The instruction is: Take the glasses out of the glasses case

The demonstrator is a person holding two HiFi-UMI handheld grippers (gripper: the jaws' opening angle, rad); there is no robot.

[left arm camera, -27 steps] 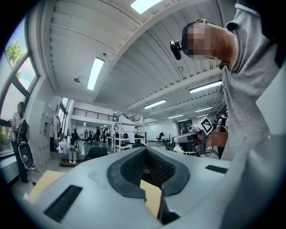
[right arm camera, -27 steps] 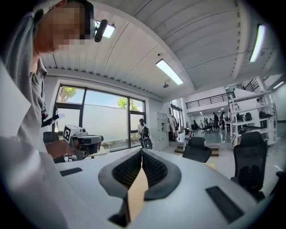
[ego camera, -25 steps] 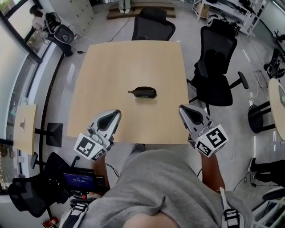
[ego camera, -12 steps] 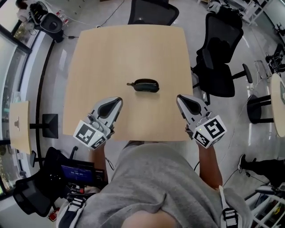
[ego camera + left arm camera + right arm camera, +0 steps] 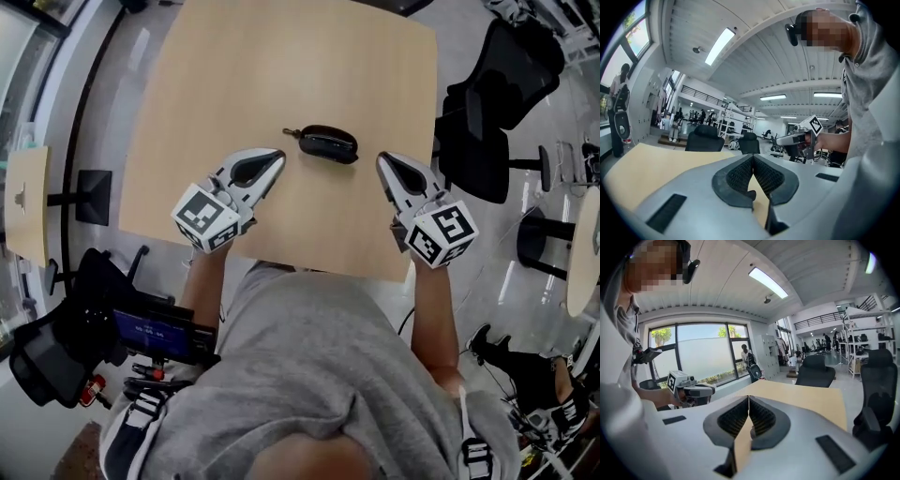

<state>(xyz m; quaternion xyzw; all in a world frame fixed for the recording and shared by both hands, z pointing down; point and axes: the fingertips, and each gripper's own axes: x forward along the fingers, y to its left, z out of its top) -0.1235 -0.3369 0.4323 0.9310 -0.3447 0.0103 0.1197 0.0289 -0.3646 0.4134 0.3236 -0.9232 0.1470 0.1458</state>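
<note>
A dark oval glasses case [image 5: 328, 143] lies on the pale wooden bench [image 5: 234, 66] between the left gripper [image 5: 276, 158] and right gripper [image 5: 383, 162], both jaws clenched, empty.

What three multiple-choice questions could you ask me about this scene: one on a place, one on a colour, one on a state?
1. Where is the case?
A. On a chair.
B. On the table, between the left gripper and the right gripper, slightly beyond their tips.
C. In the right gripper's jaws.

2. What colour is the case?
A. White.
B. Red.
C. Black.

3. How do the two grippers' jaws stand?
A. Both shut and empty.
B. Both wide open.
C. Left shut on the case.

Answers:
1 B: the head view shows it lying on the wood just ahead of both grippers.
2 C: it looks black against the pale wood.
3 A: each gripper view shows the pads meeting at the tips with nothing between them.
</note>
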